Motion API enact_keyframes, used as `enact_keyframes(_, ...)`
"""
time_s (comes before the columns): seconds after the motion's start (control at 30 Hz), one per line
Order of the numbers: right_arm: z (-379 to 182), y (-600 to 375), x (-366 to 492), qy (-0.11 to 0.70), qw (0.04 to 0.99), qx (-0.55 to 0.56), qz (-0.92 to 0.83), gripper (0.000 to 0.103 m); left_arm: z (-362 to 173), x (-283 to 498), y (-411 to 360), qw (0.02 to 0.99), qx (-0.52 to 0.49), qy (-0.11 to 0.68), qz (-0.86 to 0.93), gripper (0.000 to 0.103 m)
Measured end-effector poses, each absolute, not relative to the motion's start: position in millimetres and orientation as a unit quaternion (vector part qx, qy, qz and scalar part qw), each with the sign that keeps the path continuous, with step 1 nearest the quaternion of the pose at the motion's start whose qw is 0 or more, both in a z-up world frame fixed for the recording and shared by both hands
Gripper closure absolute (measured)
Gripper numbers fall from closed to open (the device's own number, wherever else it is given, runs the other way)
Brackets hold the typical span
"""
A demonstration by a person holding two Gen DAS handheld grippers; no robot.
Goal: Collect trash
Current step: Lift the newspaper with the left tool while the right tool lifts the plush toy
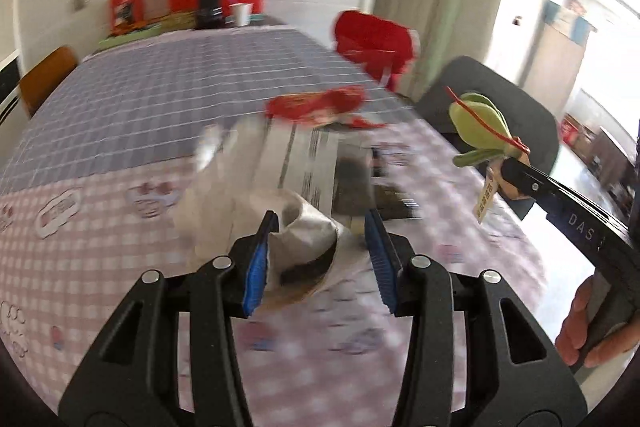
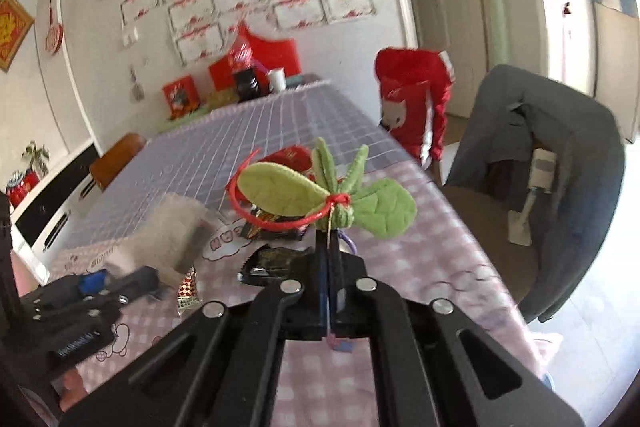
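Note:
My right gripper (image 2: 330, 239) is shut on a green felt leaf ornament (image 2: 320, 193) tied with a red cord, held above the table; it also shows in the left wrist view (image 1: 478, 125). My left gripper (image 1: 322, 227) is open, its blue pads either side of a crumpled grey-white paper bag (image 1: 304, 239) on the pink checked tablecloth (image 1: 100, 267). A red wrapper (image 1: 320, 105) and a printed paper (image 1: 304, 155) lie beyond it. A dark foil wrapper (image 2: 276, 261) and a small red-white wrapper (image 2: 188, 289) lie on the table below the ornament.
A grey chair (image 2: 540, 187) stands at the table's right edge, and a chair draped in red clothing (image 2: 416, 107) behind it. Red boxes, a black box and a white cup (image 2: 277, 79) stand at the far end by the wall. A brown chair (image 1: 46, 77) is at left.

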State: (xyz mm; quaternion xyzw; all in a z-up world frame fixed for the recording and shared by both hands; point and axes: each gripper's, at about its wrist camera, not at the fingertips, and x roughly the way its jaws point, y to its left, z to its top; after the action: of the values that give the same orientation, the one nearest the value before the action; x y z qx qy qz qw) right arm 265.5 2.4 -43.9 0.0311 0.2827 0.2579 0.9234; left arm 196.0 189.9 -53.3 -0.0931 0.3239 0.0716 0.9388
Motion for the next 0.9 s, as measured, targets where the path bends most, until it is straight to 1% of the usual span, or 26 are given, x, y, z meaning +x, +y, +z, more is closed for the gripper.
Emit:
enact_keyframes(0.03, -42.0, -6.7, 261.5, 0.276, 0.927, 0.036, 0.252, 0.101, -51.0, 198.2, 177.8, 0.94, -0.091, 0.323, 0.055, 0.076)
enact_keyframes(0.07, -39.7, -18.1, 257.3, 0.269, 0.931, 0.041, 0.243, 0.101, -49.4, 199.7, 169.2, 0.941, -0.089, 0.322, 0.045, 0.079)
enact_keyframes(0.1, -38.1, -28.4, 253.2, 0.264, 0.934, 0.047, 0.234, 0.101, -47.1, 201.4, 157.2, 0.943, -0.086, 0.32, 0.029, 0.08)
enact_keyframes(0.13, -36.5, -41.9, 249.0, 0.258, 0.938, 0.056, 0.225, 0.101, -45.1, 202.6, 146.8, 0.945, -0.079, 0.316, 0.015, 0.087)
enact_keyframes(0.17, -36.7, -51.1, 246.1, 0.257, 0.939, 0.062, 0.221, 0.101, -43.9, 203.5, 137.9, 0.947, -0.069, 0.314, 0.006, 0.091)
enact_keyframes(0.3, -38.8, -83.7, 237.3, 0.256, 0.942, 0.071, 0.203, 0.101, -45.5, 205.4, 123.2, 0.948, -0.034, 0.316, -0.001, 0.09)
enact_keyframes(0.33, -40.5, -89.4, 235.6, 0.258, 0.942, 0.067, 0.202, 0.101, -49.0, 204.6, 123.3, 0.946, -0.034, 0.324, 0.001, 0.084)
enact_keyframes(0.37, -42.1, -92.5, 235.5, 0.26, 0.942, 0.067, 0.2, 0.101, -52.4, 202.9, 126.2, 0.942, -0.037, 0.333, 0.005, 0.061)
enact_keyframes(0.43, -46.7, -98.6, 234.0, 0.267, 0.94, 0.07, 0.2, 0.101, -55.6, 195.2, 133.0, 0.942, -0.049, 0.331, 0.005, 0.021)
enact_keyframes(0.53, -56.5, -100.2, 231.5, 0.276, 0.937, 0.071, 0.204, 0.101, -60.4, 180.3, 143.0, 0.943, -0.05, 0.329, 0.008, 0.021)
enact_keyframes(0.63, -64.4, -98.0, 228.3, 0.286, 0.932, 0.074, 0.209, 0.101, -74.2, 179.1, 148.7, 0.934, -0.051, 0.353, 0.015, 0.021)
enact_keyframes(0.77, -68.7, -93.6, 222.1, 0.29, 0.929, 0.08, 0.217, 0.101, -96.0, 187.4, 149.9, 0.919, -0.063, 0.389, 0.02, 0.016)
enact_keyframes(0.9, -66.6, -90.5, 218.9, 0.29, 0.927, 0.082, 0.225, 0.101, -117.1, 201.0, 153.5, 0.905, -0.087, 0.415, 0.035, 0.016)
